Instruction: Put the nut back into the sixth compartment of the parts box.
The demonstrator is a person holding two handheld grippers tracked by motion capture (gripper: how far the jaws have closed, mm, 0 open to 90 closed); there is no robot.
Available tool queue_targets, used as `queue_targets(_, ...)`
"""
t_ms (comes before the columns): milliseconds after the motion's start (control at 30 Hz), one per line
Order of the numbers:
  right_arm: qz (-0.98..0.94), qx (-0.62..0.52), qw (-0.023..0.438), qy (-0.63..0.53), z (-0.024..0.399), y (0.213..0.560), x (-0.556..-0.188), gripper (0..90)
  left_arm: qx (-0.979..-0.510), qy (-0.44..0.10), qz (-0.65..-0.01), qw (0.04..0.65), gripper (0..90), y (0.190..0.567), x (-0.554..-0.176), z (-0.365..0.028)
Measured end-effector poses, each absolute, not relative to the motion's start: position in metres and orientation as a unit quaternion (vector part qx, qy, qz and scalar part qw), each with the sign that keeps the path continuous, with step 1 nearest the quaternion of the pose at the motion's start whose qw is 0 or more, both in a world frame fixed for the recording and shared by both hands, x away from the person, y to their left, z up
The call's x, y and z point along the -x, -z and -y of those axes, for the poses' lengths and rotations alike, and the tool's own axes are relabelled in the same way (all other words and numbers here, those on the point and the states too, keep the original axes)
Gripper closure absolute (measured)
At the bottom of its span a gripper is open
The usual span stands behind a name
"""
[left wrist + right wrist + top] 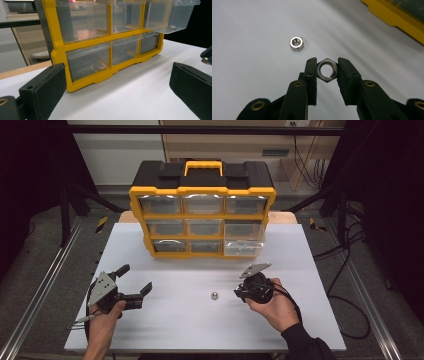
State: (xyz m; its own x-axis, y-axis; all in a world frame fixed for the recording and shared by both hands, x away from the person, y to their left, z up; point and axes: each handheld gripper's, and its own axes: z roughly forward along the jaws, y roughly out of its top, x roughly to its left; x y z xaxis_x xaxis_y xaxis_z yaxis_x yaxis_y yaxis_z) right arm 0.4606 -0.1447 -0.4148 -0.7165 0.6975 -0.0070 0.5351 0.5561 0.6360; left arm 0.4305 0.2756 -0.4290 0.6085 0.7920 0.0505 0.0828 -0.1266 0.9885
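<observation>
1. The person's right hand [274, 306] comes in from the lower right of the high view, wrist bent inward, with the right gripper [327, 71] aimed left across the white surface [165, 320].
2. In the right gripper view its jaws are nearly closed and clamp a hex nut [327, 70] by two opposite flats, the hole facing the camera.
3. That held nut hangs clear above the surface; whether its lower edge touches anything I cannot tell.
4. A second hex nut [297, 43] lies flat on the surface, near the jaw tips and apart from them; in the high view it sits between the two hands.
5. The left hand [102, 322] rests at the lower left, holding the left gripper [136, 281] low and pointed toward the yellow drawer cabinet [202, 215].
6. Its jaws stand wide open with nothing between them.
7. The cabinet stands at the far side, its lower right drawer [242, 248] pulled partly out.
</observation>
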Motion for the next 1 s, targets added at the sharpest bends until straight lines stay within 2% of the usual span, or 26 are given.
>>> queue_targets(1000,-0.850,-0.348,0.183,-0.351,0.180,0.362,-0.459,70.0,-0.676,-0.315,-0.319,0.584,0.8,0.427,-0.428,-0.278)
